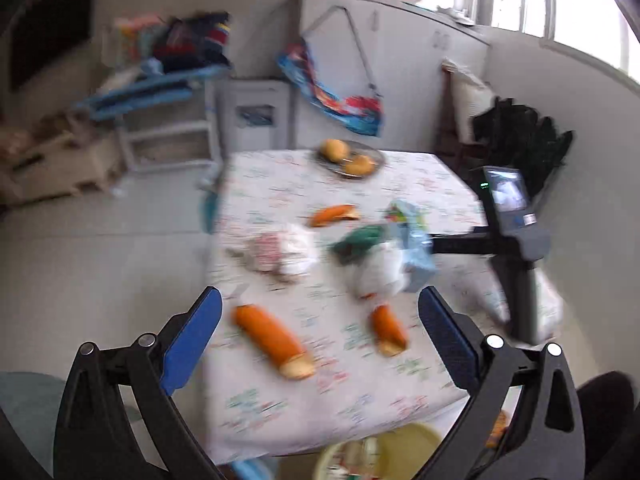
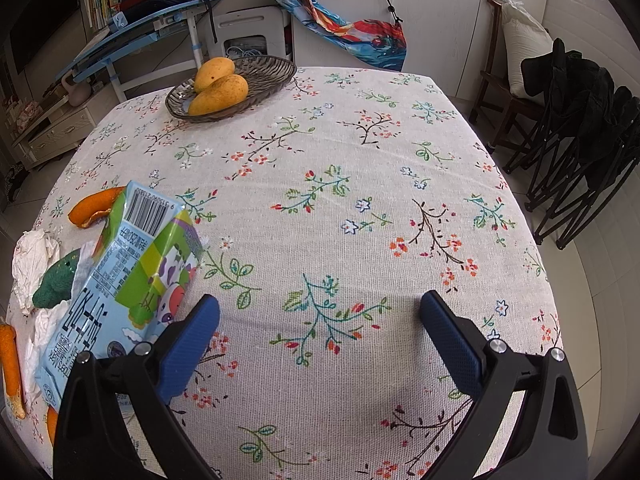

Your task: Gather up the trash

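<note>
Left wrist view, blurred by motion, listed left to right.

Left tongs [image 1: 320,334]: released, blue pads spread wide, nothing between them, held above the near edge of the tabletop [image 1: 280,412], which wears a floral cloth.

Long orange peel [image 1: 272,340]: lying between the pads, near the left one.

Crumpled white tissue with a pinkish wrapper [image 1: 286,254]: mid-tabletop, beyond the long peel.

Curved orange peel [image 1: 334,215]: further back, past the tissue.

Glass dish [image 1: 374,156] holding two mangoes: at the far edge.

Short orange peel [image 1: 388,330]: near edge, right of the long one.

Green scrap [image 1: 358,240] and a second white tissue [image 1: 380,272]: touching the carton.

Milk carton [image 1: 412,240]: light blue and green, tilted, right of centre.

Yellow bin [image 1: 400,452]: below the tabletop's near edge, contents unclear.

Right wrist view, sharp.

Same carton [image 2: 124,280]: at the left, leaning, its lower end just beside the left pad; contact cannot be told.

Right tongs [image 2: 320,338]: released, pads wide apart over bare cloth, grasping nothing.

Black folded chairs [image 2: 580,128]: on the floor beyond the tabletop's right edge.
</note>
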A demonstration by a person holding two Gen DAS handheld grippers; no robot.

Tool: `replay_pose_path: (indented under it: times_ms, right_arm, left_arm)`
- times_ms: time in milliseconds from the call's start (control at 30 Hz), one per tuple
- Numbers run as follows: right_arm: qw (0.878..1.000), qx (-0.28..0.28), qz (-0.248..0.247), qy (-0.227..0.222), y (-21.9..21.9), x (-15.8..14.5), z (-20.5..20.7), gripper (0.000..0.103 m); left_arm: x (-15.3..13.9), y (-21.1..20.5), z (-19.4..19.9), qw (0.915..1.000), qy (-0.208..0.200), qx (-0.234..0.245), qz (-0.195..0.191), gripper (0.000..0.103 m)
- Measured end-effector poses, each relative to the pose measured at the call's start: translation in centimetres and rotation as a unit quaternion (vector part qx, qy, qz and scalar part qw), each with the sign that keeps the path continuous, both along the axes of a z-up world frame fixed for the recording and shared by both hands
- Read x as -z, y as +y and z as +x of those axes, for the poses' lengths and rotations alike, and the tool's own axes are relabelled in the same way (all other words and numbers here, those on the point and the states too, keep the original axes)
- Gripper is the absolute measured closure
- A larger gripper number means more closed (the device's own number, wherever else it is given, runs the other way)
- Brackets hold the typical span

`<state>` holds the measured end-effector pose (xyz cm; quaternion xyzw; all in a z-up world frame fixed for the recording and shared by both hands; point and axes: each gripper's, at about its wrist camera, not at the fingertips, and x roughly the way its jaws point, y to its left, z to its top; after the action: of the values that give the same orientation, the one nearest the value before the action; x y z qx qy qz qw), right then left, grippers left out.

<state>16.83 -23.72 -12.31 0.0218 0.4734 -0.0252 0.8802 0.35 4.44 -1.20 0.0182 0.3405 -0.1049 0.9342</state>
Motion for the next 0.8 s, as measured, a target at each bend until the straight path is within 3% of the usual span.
replay_pose_path:
  times_ms: [233, 400, 533, 633, 700, 733, 800]
  right_arm:
    - [1.000, 0.000, 0.000, 0.000, 0.0, 0.0, 0.0, 0.007]
    - [1.000, 0.000, 0.000, 0.000, 0.0, 0.0, 0.0, 0.007]
    - [1.000, 0.000, 0.000, 0.000, 0.0, 0.0, 0.0, 0.007]
    - [1.000, 0.000, 0.000, 0.000, 0.0, 0.0, 0.0, 0.007]
    - [1.000, 0.000, 0.000, 0.000, 0.0, 0.0, 0.0, 0.007]
    - [1.000, 0.000, 0.000, 0.000, 0.0, 0.0, 0.0, 0.007]
    - [1.000, 0.000, 0.000, 0.000, 0.0, 0.0, 0.0, 0.007]
  left_arm:
    - [-0.2, 1.5, -4.1, 0.9997, -0.014, -0.022, -0.002, 0.008]
    - [1.1, 2.0, -5.6, 0.9989, 0.012, -0.036, -0.027, 0.008]
    - [1.7, -0.3, -5.5, 0.9996, 0.007, -0.026, 0.009, 0.008]
    - [0.6, -1.3, -5.5, 0.9978, 0.031, -0.056, 0.019, 0.008]
    - [-1.0, -1.7, -7.1, 0.9993, -0.014, -0.033, 0.005, 0.007]
    - [-1.2, -2.0, -8.0, 0.9989, -0.042, -0.017, 0.015, 0.007]
    - [0.2, -2.5, -8.0, 0.9973, -0.044, -0.008, 0.058, 0.007]
